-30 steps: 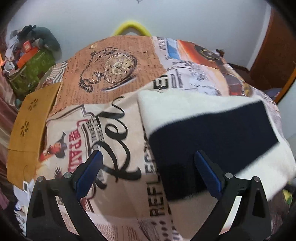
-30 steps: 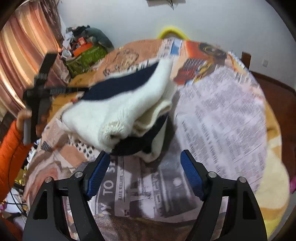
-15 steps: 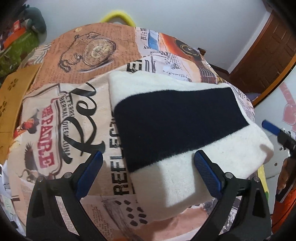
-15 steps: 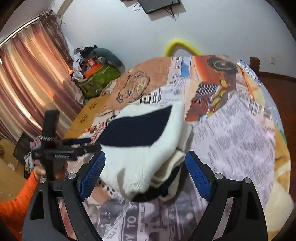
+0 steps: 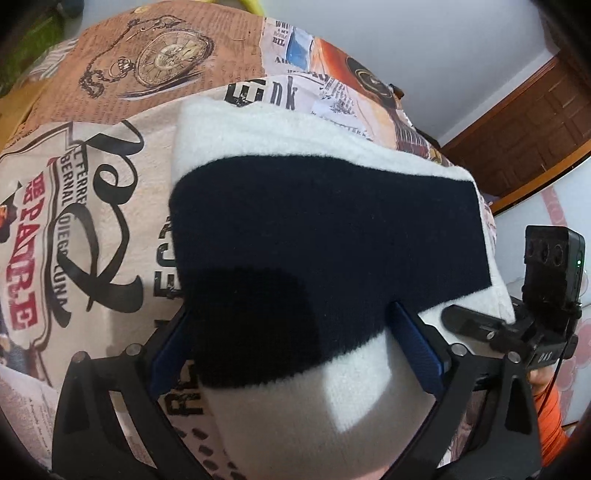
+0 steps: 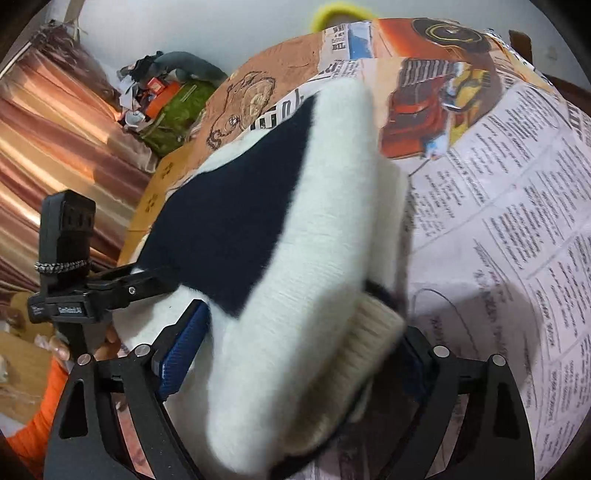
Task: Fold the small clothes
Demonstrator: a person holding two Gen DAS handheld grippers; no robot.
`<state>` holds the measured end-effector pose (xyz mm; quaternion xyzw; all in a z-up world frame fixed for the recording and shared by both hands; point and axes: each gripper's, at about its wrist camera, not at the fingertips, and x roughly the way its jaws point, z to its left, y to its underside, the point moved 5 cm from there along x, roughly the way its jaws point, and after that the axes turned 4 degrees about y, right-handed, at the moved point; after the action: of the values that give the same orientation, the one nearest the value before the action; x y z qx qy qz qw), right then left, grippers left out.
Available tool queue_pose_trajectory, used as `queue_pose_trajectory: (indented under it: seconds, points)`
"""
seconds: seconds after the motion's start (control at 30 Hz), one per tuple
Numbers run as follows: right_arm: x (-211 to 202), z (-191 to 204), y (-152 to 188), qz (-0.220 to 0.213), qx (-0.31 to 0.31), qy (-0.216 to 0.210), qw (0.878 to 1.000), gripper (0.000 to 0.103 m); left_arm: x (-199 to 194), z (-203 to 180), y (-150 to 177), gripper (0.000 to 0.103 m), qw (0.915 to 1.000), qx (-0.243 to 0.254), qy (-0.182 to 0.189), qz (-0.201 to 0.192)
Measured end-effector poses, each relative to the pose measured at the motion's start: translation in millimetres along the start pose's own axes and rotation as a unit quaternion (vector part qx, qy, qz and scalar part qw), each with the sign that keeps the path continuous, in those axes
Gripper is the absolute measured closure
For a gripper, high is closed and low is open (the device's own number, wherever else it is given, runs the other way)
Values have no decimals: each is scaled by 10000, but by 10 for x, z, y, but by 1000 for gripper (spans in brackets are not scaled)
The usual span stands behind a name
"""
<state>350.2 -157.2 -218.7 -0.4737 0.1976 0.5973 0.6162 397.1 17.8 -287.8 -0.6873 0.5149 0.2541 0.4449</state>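
A folded white sweater with a wide navy band point(image 5: 325, 229) lies on the printed bedspread point(image 5: 74, 206). In the left wrist view my left gripper point(image 5: 295, 350) is open, its blue pads either side of the sweater's near edge. In the right wrist view the same sweater point(image 6: 295, 221) fills the middle, its ribbed cream cuff point(image 6: 373, 328) at the near end. My right gripper point(image 6: 291, 362) is open and straddles that end. Each gripper shows in the other's view: the right gripper at the right edge point(image 5: 535, 314), the left gripper at the left point(image 6: 85, 291).
The bedspread point(image 6: 498, 184) carries newspaper, pocket-watch and car prints. A pile of bags and clutter point(image 6: 166, 96) sits by the copper curtain point(image 6: 48, 140). A yellow hoop point(image 6: 340, 11) stands against the far wall. A wooden door point(image 5: 532, 122) is at right.
Both grippers have moved forward onto the folded sweater, which now sits between the fingers of each. The sweater itself has stayed folded on the bed.
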Motion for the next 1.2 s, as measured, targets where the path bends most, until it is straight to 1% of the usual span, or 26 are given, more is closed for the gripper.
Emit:
queue_pose_trajectory:
  seconds: [0.03, 0.07, 0.1, 0.13, 0.17, 0.2, 0.3, 0.37, 0.47, 0.57, 0.67, 0.77, 0.87, 0.93, 1.03, 1.07, 1.1, 1.2]
  points:
    - [6, 20, 9, 2, -32, -4, 10000, 13, -1, 7, 3, 8, 10000, 2, 15, -25]
    - [2, 25, 18, -2, -22, 4, 10000, 16, -20, 0, 15, 13, 10000, 3, 65, -63]
    - [-6, 27, 9, -2, -1, -11, 10000, 24, -42, 1, 19, 20, 9999, -3, 84, -100]
    - [-24, 37, 23, -4, 17, -78, 10000, 29, -92, -9, 30, 23, 9999, 18, 77, -150]
    - [-44, 48, 27, -10, 51, -122, 9999, 37, -133, -25, 29, 30, 9998, 77, 53, -200]
    - [-43, 63, 13, -16, 66, -139, 9999, 44, -169, -43, 26, 35, 9996, 147, 25, -256]
    - [-108, 207, -11, -132, -127, -48, 9998, 54, -330, -93, 30, 42, 9987, 315, -137, -380]
    - [-118, 345, -36, -195, -308, -5, 9993, 56, -471, -73, 32, 46, 9980, 346, -177, -491]
    - [-118, 615, -69, -263, -586, -37, 9979, 58, -751, 33, 12, 48, 9966, 358, -213, -713]
    - [-37, 847, -137, -320, -701, -142, 9969, 58, -1043, 219, -17, 48, 9950, 296, -323, -897]
    - [128, 1095, -220, -350, -804, -251, 9958, 58, -1269, 461, -26, 48, 9935, 231, -509, -995]
    - [323, 1290, -273, -314, -867, -331, 9952, 58, -1412, 746, -14, 48, 9928, 124, -626, -1019]
    - [543, 1434, -317, -232, -892, -360, 9951, 58, -1432, 1023, -16, 48, 9927, -26, -696, -980]
    - [683, 1487, -341, -161, -908, -311, 9953, 58, -1358, 1233, 9, 48, 9929, -129, -778, -896]
    - [928, 1534, -344, -20, -1086, -30, 9941, 58, -1197, 1423, 89, 47, 9909, -141, -1112, -743]
    - [974, 1551, -351, -16, -1162, 86, 9932, 56, -1126, 1487, 119, 45, 9906, -178, -1162, -702]
    - [963, 1539, -351, -31, -1216, 138, 9925, 54, -1106, 1524, 145, 43, 9905, -208, -1129, -758]
    - [916, 1564, -341, -110, -1471, 315, 9886, 49, -1119, 1535, 150, 41, 9897, -143, -1117, -881]
